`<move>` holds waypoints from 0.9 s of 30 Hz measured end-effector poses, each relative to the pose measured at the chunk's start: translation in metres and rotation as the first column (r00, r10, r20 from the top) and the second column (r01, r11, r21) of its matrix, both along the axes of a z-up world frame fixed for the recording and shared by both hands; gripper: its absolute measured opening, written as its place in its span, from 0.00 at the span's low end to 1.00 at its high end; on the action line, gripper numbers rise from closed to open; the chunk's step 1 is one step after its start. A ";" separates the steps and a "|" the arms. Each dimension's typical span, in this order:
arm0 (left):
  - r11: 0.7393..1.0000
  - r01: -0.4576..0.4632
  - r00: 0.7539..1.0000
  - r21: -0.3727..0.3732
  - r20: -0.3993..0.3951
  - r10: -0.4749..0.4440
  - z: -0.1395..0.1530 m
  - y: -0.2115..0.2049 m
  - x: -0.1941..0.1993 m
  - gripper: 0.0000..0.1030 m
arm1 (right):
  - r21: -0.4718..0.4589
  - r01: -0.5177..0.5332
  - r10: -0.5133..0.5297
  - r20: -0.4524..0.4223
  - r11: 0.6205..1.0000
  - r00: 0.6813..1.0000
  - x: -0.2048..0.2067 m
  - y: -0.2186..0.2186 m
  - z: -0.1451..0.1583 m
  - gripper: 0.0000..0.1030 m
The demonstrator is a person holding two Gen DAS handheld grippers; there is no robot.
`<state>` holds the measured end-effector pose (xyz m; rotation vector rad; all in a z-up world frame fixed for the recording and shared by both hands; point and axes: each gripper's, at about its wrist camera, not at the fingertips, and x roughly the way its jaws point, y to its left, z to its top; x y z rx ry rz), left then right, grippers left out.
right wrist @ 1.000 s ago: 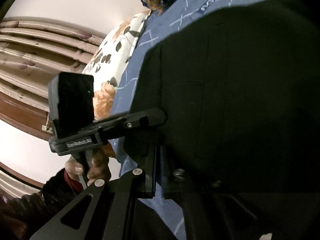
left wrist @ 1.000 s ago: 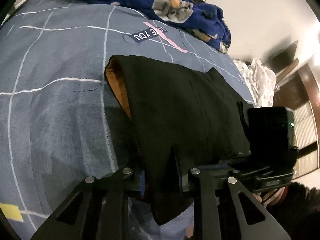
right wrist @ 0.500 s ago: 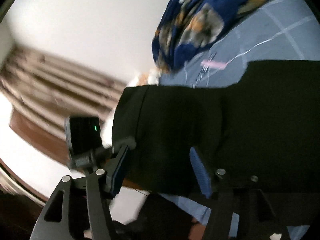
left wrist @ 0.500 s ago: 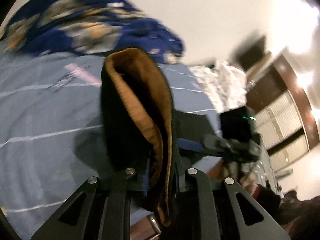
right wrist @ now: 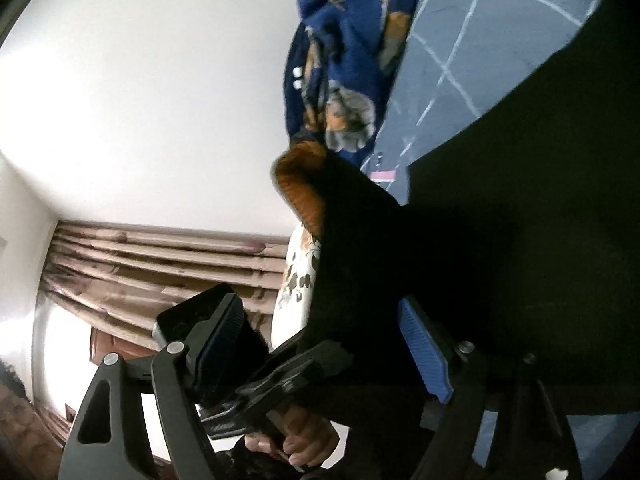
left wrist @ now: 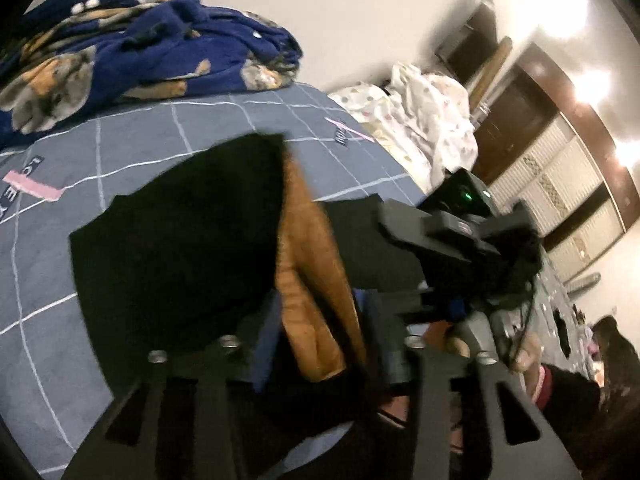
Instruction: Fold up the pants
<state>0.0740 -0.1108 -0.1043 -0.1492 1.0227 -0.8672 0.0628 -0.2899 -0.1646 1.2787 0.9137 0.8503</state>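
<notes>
Both tools are opening: my left tool (left wrist: 320, 344) has its jaws parting with the pants' (left wrist: 180, 240) orange-lined edge between them, and my right tool (right wrist: 324, 340) stands wide, black cloth between its blue pads (right wrist: 424, 348) without being pressed. I judge the risk is that the folded layer drops unevenly as I let go, slides or bunches, or snags on a pad as I pull away, spoiling the fold. These pants are black with an orange-brown fleecy lining (left wrist: 308, 264), lying on the grey-blue grid bedsheet (left wrist: 48, 280), the gripped end lifted and doubled over, near the blue dog-print blanket (left wrist: 140, 52).
</notes>
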 end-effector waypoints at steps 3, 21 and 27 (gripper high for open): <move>1.000 -0.004 1.000 -0.020 0.005 0.004 0.002 0.008 -0.004 0.59 | -0.044 -0.001 0.000 -0.021 0.999 1.000 0.004 -0.008 -0.004 0.77; 0.966 -0.259 0.960 0.007 -0.106 0.258 -0.024 0.109 -0.007 0.68 | -0.376 -0.037 0.003 -0.090 0.926 0.996 0.006 -0.001 -0.011 0.13; 0.980 -0.182 0.983 0.079 0.024 0.181 -0.007 0.077 -0.012 0.68 | -0.338 0.081 -0.095 -0.026 0.938 0.995 0.001 -0.069 0.019 0.12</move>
